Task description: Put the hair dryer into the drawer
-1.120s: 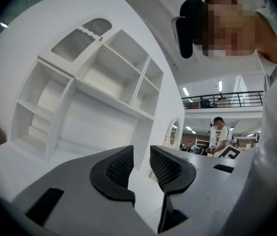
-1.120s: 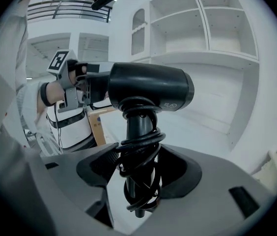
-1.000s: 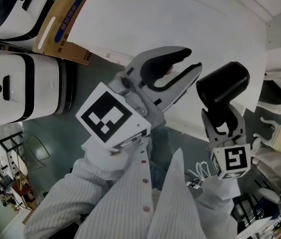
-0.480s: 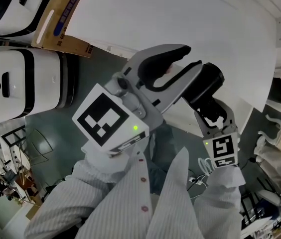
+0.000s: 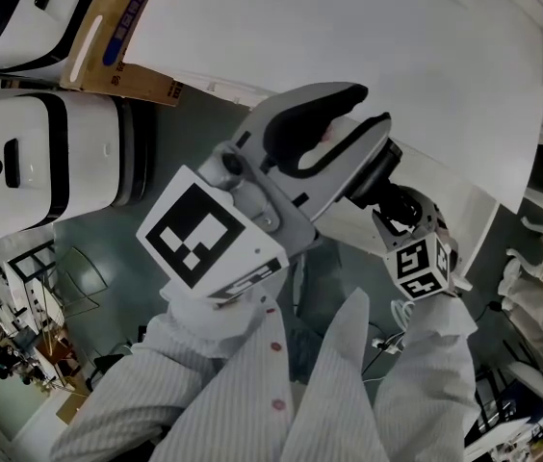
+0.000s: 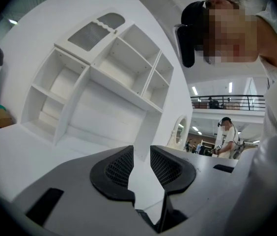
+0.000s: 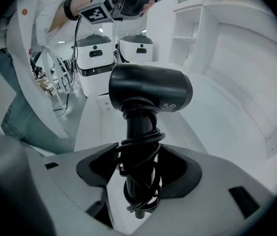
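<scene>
Black hair dryer [image 7: 151,87]: grasped by its handle in the right tool [image 7: 138,168], both jaws clenched on the handle where the black cord [image 7: 139,149] is wound round it. The barrel stands above the jaws, lying crosswise.

Change from one second ago, head view: the dryer then stood clear at 3 o'clock of the left tool [image 5: 363,112]. It has since travelled toward 9 o'clock and now sits partly behind that tool's lower jaw, so only part of the hair dryer [image 5: 379,183] shows. The right tool [image 5: 395,212] has tilted with it, its marker cube turned. The left tool has barely moved.

Left tool [image 6: 139,166]: released, jaws a narrow gap apart with only white surface seen between them.

Containers: a white shelf unit [image 6: 104,68] at 11 o'clock in the left gripper view, its open compartments white inside throughout. A cardboard box [image 5: 122,37] lies at 10 o'clock in the head view, at the edge of the white bench [image 5: 349,27]; its contents appear hidden.
</scene>
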`<control>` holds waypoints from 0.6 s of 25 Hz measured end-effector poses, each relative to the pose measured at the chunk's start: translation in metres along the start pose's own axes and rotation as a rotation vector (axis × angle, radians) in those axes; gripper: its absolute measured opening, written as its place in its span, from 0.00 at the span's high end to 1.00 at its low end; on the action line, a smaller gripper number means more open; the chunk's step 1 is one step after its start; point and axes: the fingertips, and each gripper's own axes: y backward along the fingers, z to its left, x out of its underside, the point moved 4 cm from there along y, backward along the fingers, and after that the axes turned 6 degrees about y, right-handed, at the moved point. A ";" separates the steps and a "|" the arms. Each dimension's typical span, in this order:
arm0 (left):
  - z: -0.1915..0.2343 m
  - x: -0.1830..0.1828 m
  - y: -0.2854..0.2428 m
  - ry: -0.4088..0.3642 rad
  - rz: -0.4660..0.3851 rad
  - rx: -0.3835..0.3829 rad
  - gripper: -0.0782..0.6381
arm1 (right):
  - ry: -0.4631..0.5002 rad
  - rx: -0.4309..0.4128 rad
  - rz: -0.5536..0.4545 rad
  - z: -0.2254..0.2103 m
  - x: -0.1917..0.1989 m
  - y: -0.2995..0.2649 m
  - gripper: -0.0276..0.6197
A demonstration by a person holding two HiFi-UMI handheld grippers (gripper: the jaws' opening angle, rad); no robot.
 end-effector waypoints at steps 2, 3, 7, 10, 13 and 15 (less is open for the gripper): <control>-0.003 0.004 -0.001 0.000 0.001 -0.002 0.73 | -0.002 -0.014 0.020 0.003 0.012 -0.008 0.57; -0.004 0.005 -0.002 0.003 0.001 -0.003 0.73 | -0.001 -0.021 0.034 0.004 0.018 -0.013 0.57; 0.001 0.009 0.000 0.016 0.004 -0.008 0.73 | 0.034 -0.049 0.089 0.006 0.032 -0.035 0.57; 0.002 0.014 0.000 0.021 0.011 -0.013 0.73 | 0.067 -0.068 0.123 0.010 0.044 -0.049 0.57; 0.004 0.019 0.000 0.019 0.022 -0.014 0.73 | 0.072 -0.083 0.136 0.013 0.051 -0.059 0.57; 0.004 0.023 0.001 0.028 0.026 -0.014 0.73 | 0.063 -0.091 0.142 0.016 0.055 -0.065 0.57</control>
